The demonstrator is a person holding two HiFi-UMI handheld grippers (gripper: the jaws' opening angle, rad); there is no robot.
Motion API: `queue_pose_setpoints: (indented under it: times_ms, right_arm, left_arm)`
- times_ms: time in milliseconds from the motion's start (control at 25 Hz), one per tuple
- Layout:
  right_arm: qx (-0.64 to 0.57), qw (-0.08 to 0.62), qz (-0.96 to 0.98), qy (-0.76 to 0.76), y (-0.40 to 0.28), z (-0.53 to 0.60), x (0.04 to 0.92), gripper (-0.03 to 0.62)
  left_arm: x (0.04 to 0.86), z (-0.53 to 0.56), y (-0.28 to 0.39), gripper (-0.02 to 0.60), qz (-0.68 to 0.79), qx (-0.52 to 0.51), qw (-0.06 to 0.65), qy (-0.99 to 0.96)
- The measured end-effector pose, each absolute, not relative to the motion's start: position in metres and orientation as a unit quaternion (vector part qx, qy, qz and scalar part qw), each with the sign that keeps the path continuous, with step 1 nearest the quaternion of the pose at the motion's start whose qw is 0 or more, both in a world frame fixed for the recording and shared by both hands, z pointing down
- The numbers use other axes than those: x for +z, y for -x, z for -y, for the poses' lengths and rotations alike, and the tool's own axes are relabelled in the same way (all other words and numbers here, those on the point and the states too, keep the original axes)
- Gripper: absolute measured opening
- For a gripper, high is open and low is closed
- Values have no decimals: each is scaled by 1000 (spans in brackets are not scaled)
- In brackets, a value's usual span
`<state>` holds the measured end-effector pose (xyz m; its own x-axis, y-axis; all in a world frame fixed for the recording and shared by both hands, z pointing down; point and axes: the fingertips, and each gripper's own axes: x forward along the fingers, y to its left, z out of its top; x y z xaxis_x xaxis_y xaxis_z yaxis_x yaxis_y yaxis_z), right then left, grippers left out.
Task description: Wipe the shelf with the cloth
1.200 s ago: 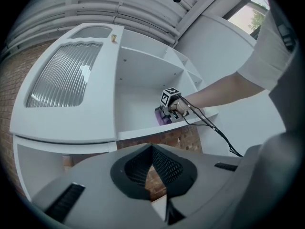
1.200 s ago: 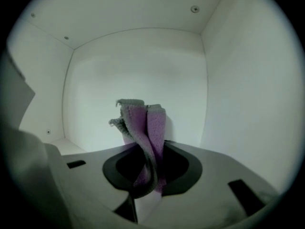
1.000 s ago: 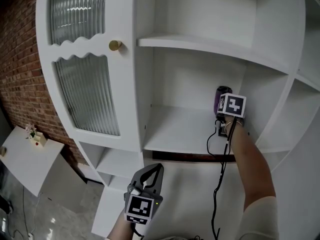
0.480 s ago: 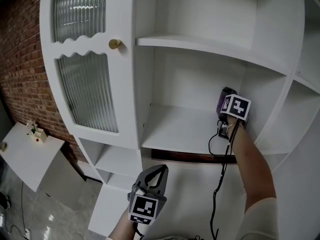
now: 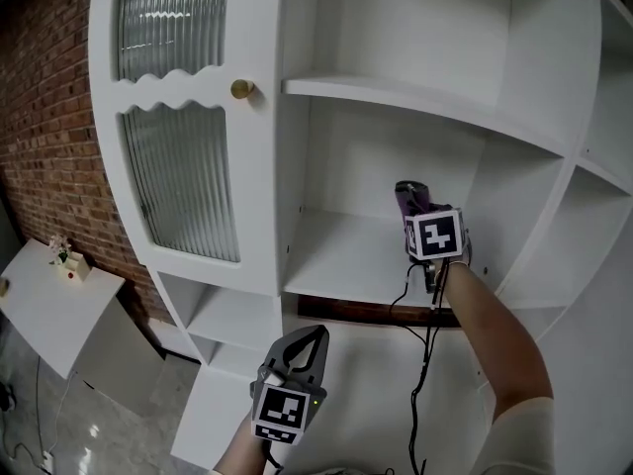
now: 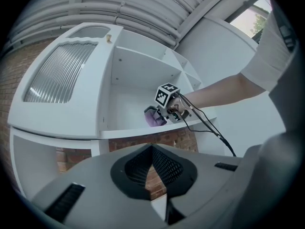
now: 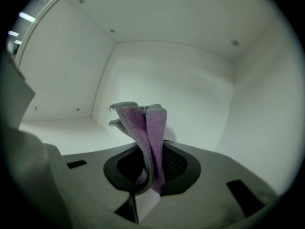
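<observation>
Right jaws: the right gripper (image 7: 148, 178) is clenched on the purple cloth (image 7: 147, 128), which is pinched in a fold between the jaws.
Cloth: it stands up out of the jaws as a doubled flap, the free end ahead of the tips, towards the back wall of the compartment.
Contact: whether the flap presses on the shelf (image 7: 62, 128) or the wall cannot be told; the shelf board lies below and to the left of the jaws.
Left jaws: the left gripper (image 6: 152, 149) is closed tip to tip with nothing between; it hangs below and outside the cabinet, well apart from the cloth.
Step in hand: judged as mid-wipe inside the middle open compartment, the cloth (image 5: 407, 198) near its rear right part.
Next move: probably press the flap flat onto the board and sweep it leftward across the bare shelf (image 5: 336, 255), keeping the grip firm.
Count, task things: one cloth; two grippers, right gripper (image 5: 415, 211) and left gripper (image 5: 309, 339).
Count, beyond the jaws: one brass knob (image 5: 241, 89); one ribbed-glass door (image 5: 183, 181).
</observation>
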<state>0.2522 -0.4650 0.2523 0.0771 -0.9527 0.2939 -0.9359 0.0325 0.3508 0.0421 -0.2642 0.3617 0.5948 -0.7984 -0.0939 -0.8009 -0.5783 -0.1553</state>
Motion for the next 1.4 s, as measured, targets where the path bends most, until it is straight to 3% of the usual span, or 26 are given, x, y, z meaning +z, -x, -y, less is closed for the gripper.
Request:
queue_pose_setpoints:
  times_ms: [280,680,1400]
  right_arm:
    - [-212,394,685,-575,-154,478,259,80]
    - [-250,523,634,-511,-93,521,286,80]
    - [-201,574,673,-420,-63,489,313,72]
  left_arm:
    - [372,269,-23,12,-459,1,82,884]
    - [386,287,8,12,-478,-4,64,876]
    - [394,282,11,12,-485,-1,55,873]
